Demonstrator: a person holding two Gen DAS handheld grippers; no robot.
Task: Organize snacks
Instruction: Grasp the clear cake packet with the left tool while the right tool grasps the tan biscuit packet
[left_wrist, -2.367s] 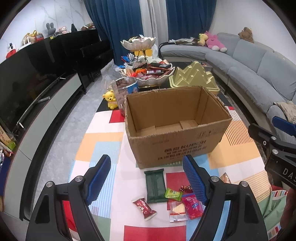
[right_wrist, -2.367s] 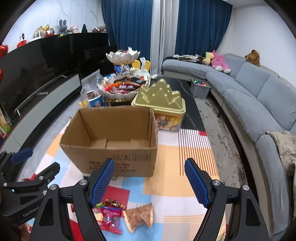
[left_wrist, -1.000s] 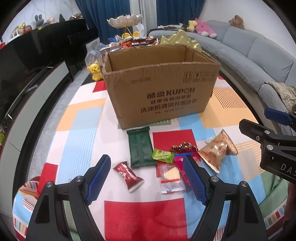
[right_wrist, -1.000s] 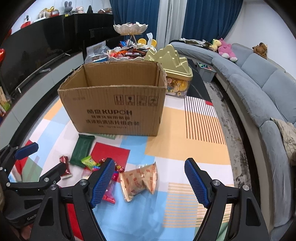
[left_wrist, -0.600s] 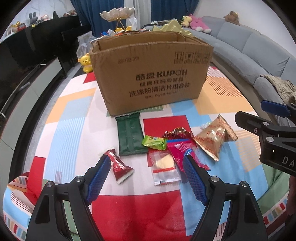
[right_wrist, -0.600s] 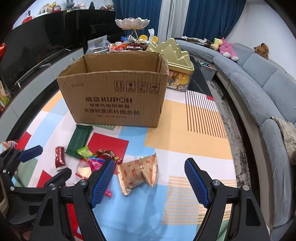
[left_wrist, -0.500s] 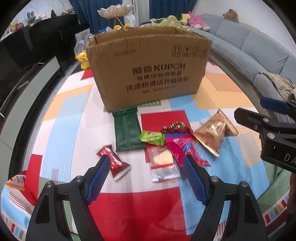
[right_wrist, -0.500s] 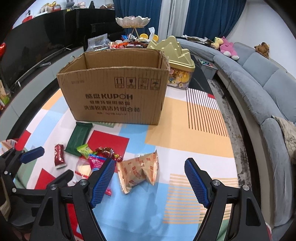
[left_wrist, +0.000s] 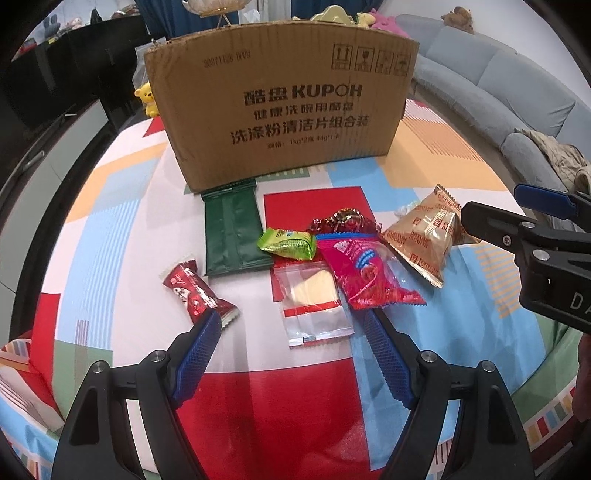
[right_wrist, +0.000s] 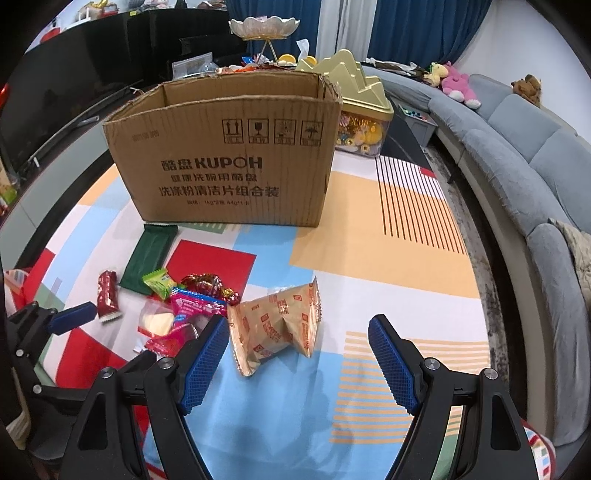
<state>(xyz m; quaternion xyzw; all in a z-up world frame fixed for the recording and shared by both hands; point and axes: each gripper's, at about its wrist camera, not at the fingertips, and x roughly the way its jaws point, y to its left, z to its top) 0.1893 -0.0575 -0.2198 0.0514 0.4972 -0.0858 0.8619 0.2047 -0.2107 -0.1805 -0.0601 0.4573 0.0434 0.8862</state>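
The snack packets (left_wrist: 306, 254) lie loose on the desk (left_wrist: 110, 236) in front of the cardboard box (left_wrist: 280, 107), none inside yet. Both grippers have dropped close: left gripper (left_wrist: 291, 354) and right gripper (right_wrist: 297, 358), fingers apart, empty. The box's inside is now hidden; a clear packet's contents are unreadable.

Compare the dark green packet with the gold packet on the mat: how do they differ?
The dark green packet lies flat and rectangular; the gold packet is puffed and roughly triangular. The green one touches the cardboard box; the gold one lies apart from it. Both are sealed, with crimped edges.
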